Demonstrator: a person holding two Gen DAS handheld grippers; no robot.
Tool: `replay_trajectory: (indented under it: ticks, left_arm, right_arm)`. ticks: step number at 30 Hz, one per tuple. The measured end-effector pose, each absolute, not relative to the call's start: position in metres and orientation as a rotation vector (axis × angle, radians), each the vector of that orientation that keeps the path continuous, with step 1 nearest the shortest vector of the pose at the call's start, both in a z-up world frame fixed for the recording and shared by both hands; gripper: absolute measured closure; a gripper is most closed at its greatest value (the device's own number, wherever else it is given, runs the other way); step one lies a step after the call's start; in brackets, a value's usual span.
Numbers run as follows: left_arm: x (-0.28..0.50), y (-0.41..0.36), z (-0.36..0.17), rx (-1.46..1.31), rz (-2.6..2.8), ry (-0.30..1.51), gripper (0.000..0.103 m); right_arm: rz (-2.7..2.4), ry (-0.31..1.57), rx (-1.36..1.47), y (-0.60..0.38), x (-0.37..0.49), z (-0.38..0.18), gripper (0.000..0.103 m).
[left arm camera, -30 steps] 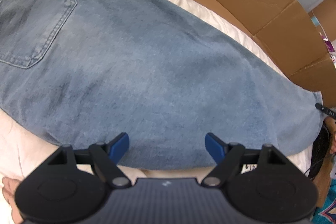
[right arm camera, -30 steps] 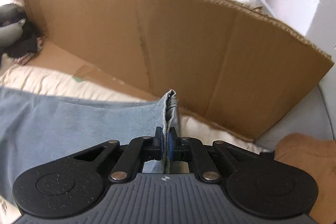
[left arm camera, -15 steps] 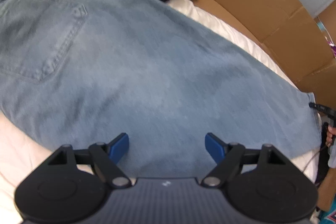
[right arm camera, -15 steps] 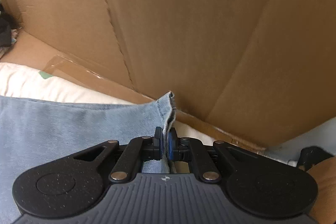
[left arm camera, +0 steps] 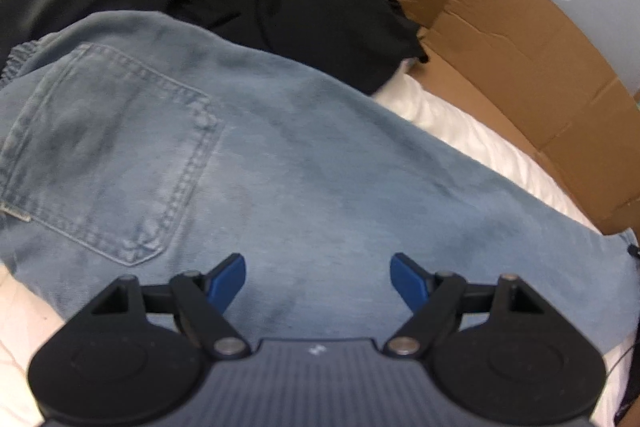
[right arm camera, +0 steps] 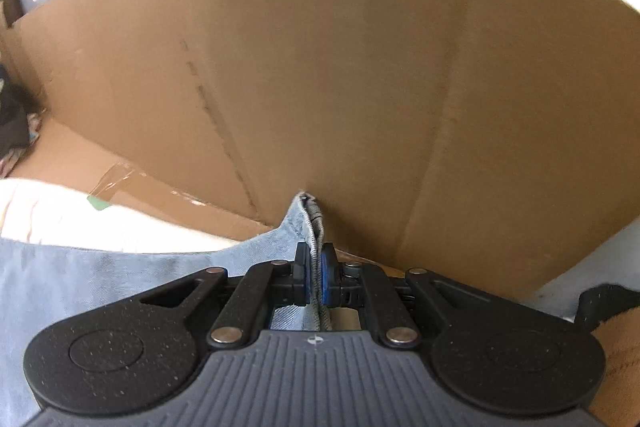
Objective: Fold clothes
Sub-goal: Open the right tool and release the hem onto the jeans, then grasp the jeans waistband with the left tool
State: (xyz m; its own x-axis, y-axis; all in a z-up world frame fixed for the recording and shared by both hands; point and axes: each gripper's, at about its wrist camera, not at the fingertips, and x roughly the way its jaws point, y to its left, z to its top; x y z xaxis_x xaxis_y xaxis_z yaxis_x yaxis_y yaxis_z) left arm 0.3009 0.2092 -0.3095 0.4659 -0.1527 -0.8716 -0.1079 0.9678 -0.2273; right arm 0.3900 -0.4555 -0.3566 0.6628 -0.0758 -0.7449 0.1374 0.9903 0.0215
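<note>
Denim fills the near view: the left gripper (left arm camera: 318,277) hangs over the jeans (left arm camera: 320,163) with jaws apart, empty. The right gripper (right arm camera: 315,277) is clamped on the hem (right arm camera: 310,211) by the cardboard wall (right arm camera: 340,67). The jeans lie flat on the white bedding (left arm camera: 460,123). Likely next step: carrying the hem toward the back pocket (left arm camera: 108,155).

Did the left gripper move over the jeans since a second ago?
Yes. The left gripper has slid across the jeans toward the back pocket and waistband: the pocket now sits closer to its open jaws, and the black clothes show more.
</note>
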Motion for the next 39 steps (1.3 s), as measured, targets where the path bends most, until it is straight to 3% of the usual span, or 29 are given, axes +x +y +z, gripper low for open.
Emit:
replay_trajectory:
  ticks: [8, 16, 18, 24, 29, 31, 33, 39]
  left_arm:
    - [0.302, 0.236, -0.31, -0.248, 0.06, 1.069, 0.022]
    - [0.297, 0.263, -0.295, -0.161, 0.139, 1.017, 0.023]
    - [0.298, 0.275, -0.287, -0.126, 0.175, 0.989, 0.023]
    - [0.314, 0.317, -0.26, -0.064, 0.278, 0.898, 0.025]
    - [0.339, 0.34, -0.256, -0.024, 0.305, 0.877, 0.037]
    - [0.351, 0.347, -0.262, -0.024, 0.307, 0.897, 0.053]
    - [0.363, 0.352, -0.27, -0.024, 0.31, 0.918, 0.062]
    - [0.387, 0.364, -0.294, -0.015, 0.318, 0.975, 0.071]
  right_arm:
    - [-0.151, 0.908, 0.044, -0.449, 0.4, -0.373, 0.097]
    - [-0.173, 0.881, -0.001, -0.432, 0.391, -0.361, 0.085]
    - [-0.171, 0.861, -0.024, -0.427, 0.384, -0.355, 0.074]
    - [-0.145, 0.813, -0.007, -0.409, 0.367, -0.34, 0.073]
    - [-0.107, 0.802, 0.009, -0.388, 0.348, -0.336, 0.072]
    - [-0.089, 0.807, 0.006, -0.376, 0.339, -0.337, 0.072]
    - [-0.077, 0.815, -0.006, -0.368, 0.331, -0.339, 0.071]
    - [-0.071, 0.85, 0.015, -0.38, 0.295, -0.334, 0.071]
